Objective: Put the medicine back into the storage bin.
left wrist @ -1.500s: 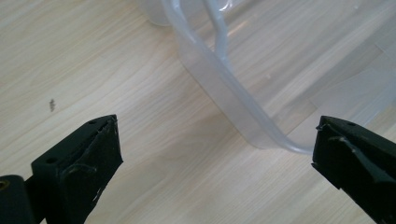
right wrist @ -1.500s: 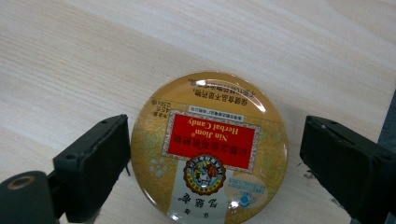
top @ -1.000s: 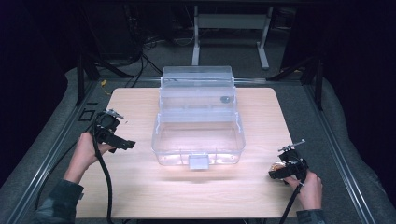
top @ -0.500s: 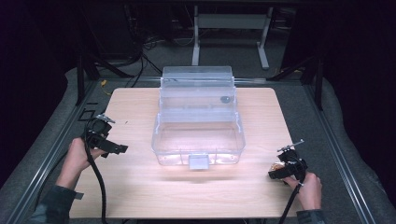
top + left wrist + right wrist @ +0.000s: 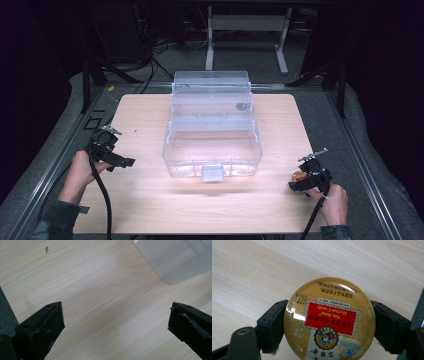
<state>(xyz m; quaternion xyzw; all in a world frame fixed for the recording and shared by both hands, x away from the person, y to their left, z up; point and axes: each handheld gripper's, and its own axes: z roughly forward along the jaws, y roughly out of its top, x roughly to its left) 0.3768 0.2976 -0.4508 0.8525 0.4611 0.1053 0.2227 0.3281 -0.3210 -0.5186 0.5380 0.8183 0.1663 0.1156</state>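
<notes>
Near the table's [image 5: 150, 200] left edge the left gripper [image 5: 131, 162] holds its jaws wide apart over bare wood, the clear plastic box [image 5: 212, 132] sits mid-table, and near the right edge the right gripper [image 5: 291, 185] clamps a round candy tin [image 5: 329, 320].

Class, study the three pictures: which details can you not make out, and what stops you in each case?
- Round gold candy tin: bottom cut off by the right gripper view's lower edge.
- Small dark object in the clear plastic box: too small to identify, high view.
- Left gripper: body cut off, left gripper view.
</notes>
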